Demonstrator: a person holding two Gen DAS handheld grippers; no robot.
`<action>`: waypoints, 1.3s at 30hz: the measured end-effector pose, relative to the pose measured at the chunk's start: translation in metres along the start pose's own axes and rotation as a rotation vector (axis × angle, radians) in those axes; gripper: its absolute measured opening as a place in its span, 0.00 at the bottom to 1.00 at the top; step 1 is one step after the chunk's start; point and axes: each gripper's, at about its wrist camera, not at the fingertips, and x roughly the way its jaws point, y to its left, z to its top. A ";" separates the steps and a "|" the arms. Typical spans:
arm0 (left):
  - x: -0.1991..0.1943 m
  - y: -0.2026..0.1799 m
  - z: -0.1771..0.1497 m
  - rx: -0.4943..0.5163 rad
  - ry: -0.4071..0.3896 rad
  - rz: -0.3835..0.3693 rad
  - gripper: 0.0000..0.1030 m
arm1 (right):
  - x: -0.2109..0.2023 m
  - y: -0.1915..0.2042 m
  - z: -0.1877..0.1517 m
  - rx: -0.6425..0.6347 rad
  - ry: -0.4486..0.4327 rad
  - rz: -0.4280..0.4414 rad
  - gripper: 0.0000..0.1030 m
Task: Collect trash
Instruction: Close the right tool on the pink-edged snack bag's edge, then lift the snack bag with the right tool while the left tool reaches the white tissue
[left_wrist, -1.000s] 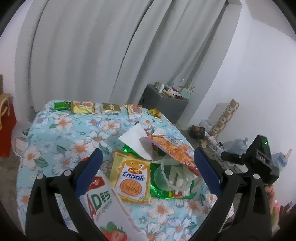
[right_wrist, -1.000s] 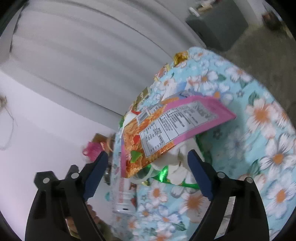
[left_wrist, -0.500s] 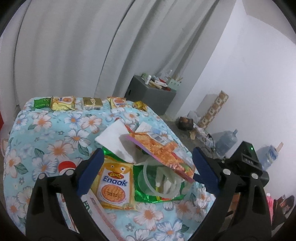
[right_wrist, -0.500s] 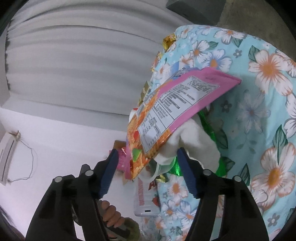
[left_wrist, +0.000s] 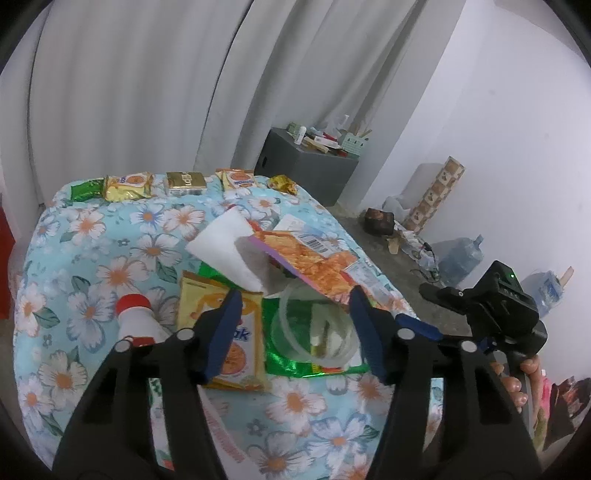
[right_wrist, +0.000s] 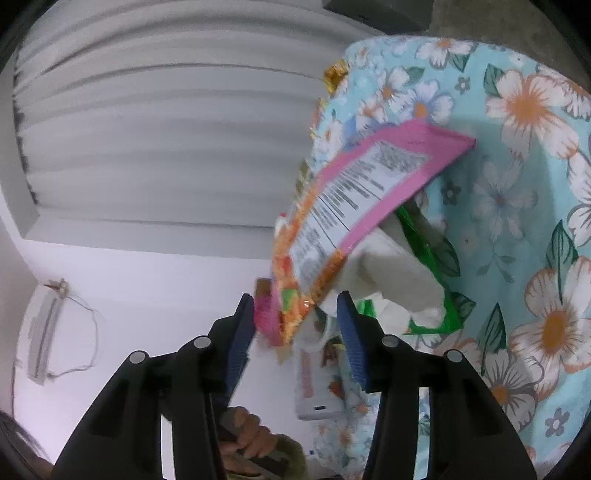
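Left gripper (left_wrist: 295, 325): jaws closing, pads astride a clear round plastic cup (left_wrist: 314, 332) at lower centre, not pressing. Right gripper (right_wrist: 295, 325): jaws closing around the crinkled corner of a glossy pink-and-orange snack bag (right_wrist: 354, 206), contact unclear. Beneath: green foil wrapper (left_wrist: 291, 365), soft white tissue (left_wrist: 225, 251), yellow noodle packet (left_wrist: 236, 350) on floral cloth (left_wrist: 92, 236).

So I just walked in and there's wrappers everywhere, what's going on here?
A person with a handheld gripper in each hand is gathering trash piled on a floral tablecloth. The right gripper is closing around the corner of a pink and orange snack bag; its fingers do not clearly press it yet. The left gripper is closing over a clear plastic cup beside a yellow Enaak packet, touching neither.
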 end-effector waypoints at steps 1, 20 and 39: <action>0.001 -0.003 0.002 -0.003 0.001 -0.007 0.48 | -0.003 0.001 0.002 -0.002 -0.010 0.011 0.43; 0.067 -0.034 0.014 0.042 0.116 0.031 0.22 | 0.023 -0.041 0.018 0.188 0.078 0.154 0.31; 0.074 -0.027 0.002 0.004 0.153 -0.001 0.19 | 0.046 -0.036 0.020 0.183 0.044 0.190 0.07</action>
